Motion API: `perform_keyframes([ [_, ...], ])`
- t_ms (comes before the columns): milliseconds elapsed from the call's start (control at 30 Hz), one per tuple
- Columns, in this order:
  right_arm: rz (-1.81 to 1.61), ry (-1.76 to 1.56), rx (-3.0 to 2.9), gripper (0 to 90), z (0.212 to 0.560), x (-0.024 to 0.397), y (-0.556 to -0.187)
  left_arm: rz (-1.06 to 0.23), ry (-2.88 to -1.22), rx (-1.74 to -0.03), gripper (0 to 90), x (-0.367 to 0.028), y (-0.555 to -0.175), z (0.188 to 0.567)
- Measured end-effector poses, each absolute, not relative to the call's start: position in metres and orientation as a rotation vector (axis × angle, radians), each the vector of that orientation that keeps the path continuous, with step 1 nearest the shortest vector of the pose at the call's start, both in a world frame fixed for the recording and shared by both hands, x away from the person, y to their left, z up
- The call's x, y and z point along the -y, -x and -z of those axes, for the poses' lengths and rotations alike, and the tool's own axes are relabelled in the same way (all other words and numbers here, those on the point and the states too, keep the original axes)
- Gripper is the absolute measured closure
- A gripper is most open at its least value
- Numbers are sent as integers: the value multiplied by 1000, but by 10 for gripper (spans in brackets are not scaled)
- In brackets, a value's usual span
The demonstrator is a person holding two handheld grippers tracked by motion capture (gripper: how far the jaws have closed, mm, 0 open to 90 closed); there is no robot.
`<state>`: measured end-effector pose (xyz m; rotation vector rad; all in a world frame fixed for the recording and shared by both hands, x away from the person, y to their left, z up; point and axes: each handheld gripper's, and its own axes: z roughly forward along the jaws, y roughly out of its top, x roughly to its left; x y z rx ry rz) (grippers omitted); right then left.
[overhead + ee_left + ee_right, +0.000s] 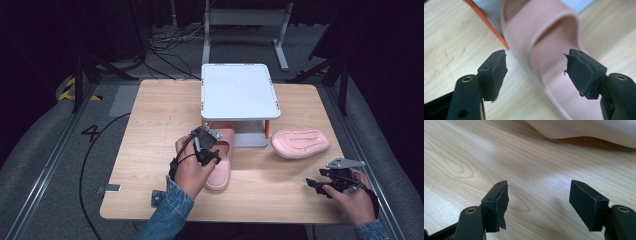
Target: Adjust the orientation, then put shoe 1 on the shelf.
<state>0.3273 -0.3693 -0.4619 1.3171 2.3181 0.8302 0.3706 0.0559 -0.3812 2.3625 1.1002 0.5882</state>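
- Wooden table [150,115] in a dark room with cables on the floor behind it, and the whole job seems to be parking a pair of pink slippers on a little white rack [239,92] at the back middle.
- Upright slipper [221,157] lies sole down, toe end tucked under the rack's top shelf, heel sticking out toward the person. My guess is it's been slid in toe-first so it sits neatly on the low shelf.
- Left gripper [206,150] sits right over that slipper's left edge. From its own camera the left gripper [535,72] has jaws standing wide with the slipper [549,50] rim running between them, pads not pressing on it. So nothing is gripped, looks like a release to me.
- An orange rack leg [487,23] shows just beside the slipper's toe end, so it's in tight against the frame.
- Second slipper [300,142] is flipped sole up, to the right of the rack, apart from it. Probably next in line, and it'll need turning over.
- Right gripper [322,182] rests low near the table's front right corner, short of that slipper. Its own view shows the right gripper [537,202] spread wide over bare wood, holding nothing, with the second slipper [586,130] pale edge ahead. Reads like it's just waiting its turn.
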Motion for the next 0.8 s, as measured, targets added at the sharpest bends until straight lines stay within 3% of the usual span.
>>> perform_keyframes([
  [367, -831, -1310, -2318, 325, 461, 366, -328, -335, -2467, -1096, 313, -72, -344, 403],
  [567, -831, -1309, -2316, 325, 461, 367, -328, -157, -2579, -1093, 257, -67, -341, 423],
  [800, -832, -1307, -2320, 325, 461, 368, -328, -103, -2656, -1087, 241, -57, -339, 434],
])
